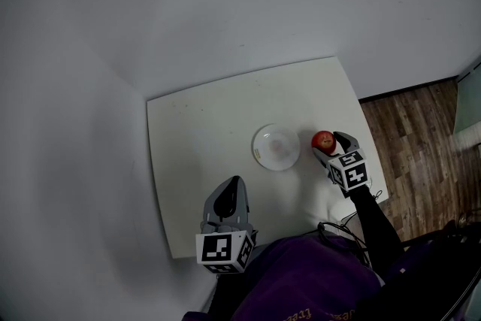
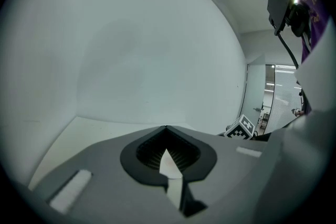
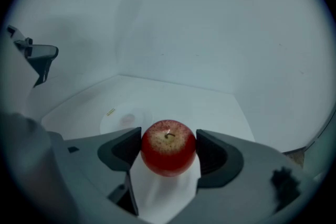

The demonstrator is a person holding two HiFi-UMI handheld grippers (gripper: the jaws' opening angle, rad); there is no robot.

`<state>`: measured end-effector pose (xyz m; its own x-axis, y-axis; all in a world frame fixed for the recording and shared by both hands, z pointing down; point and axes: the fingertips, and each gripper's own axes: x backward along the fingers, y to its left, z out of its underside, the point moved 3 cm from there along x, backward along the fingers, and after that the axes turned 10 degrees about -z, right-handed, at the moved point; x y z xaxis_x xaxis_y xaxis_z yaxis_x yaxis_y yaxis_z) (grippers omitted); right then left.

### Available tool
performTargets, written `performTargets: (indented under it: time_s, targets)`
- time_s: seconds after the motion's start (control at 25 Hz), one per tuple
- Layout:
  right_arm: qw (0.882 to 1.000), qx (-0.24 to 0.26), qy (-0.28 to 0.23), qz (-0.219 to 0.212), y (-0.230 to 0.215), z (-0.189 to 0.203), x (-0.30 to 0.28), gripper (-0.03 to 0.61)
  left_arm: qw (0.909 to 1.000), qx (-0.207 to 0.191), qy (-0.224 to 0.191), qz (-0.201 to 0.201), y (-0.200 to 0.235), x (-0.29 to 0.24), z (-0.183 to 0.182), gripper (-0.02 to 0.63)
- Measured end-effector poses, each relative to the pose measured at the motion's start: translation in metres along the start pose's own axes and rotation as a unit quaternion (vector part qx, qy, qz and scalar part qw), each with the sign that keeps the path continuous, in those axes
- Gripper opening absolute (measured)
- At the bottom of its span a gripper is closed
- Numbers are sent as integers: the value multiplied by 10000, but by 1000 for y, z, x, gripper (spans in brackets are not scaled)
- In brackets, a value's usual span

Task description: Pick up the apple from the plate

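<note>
A: What takes up most of the scene?

B: Plain white walls (image 1: 225, 4) meeting in a corner, with a white square table (image 1: 195, 124) pushed into it. A strip of brown wood-plank floor (image 1: 421, 139) shows to the right of the table.

A: And the person?

B: Only a purple garment (image 1: 301, 274) at the bottom of the head view, and a dark sleeve (image 1: 376, 225) running up to the right gripper.

A: Where are the two tools?

B: The grey left gripper (image 1: 234, 183) hangs over the table's near edge, with its black-and-white marker cube (image 1: 223, 249) closest to the camera. In its own view the jaws are pressed together with nothing between them. The right gripper (image 3: 169, 152) is over the table's right side, close to that edge.

A: Is it holding anything?

B: Yes. Its jaws are clamped on either side of the round red apple (image 1: 324, 140), which sits stem up between the dark pads (image 3: 128, 147).

A: So the apple is off the plate?

B: It is. The round white plate (image 1: 276, 146) lies bare near the middle of the table, just to the left of the apple and apart from it. In the right gripper view the plate lies beyond the left jaw.

A: Is the apple clear of the tabletop?

B: I cannot tell from these views.
</note>
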<state>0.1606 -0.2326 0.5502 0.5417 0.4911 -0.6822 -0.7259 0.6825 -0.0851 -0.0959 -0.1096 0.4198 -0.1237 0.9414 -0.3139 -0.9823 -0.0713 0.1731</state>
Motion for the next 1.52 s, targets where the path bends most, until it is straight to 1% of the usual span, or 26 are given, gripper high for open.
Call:
performTargets:
  time_s: [0.32,0.76,1.16,1.52]
  targets:
    - [9999,-123,51,55,-2,13,2,331,10000,-4,13,-11,0,0,1,6]
    - [9993,-368,-56,98,-3,21,2,331,10000,-28,37,11,-1,-1,0,6]
    - [9992,-389,-90,8,-2,22,2,333,10000,-60,48,61,-3,-2,0,6]
    - [9994,-238,-233,-7,-1,16,6,331,10000,-34,46,5,0,-1,-1,6]
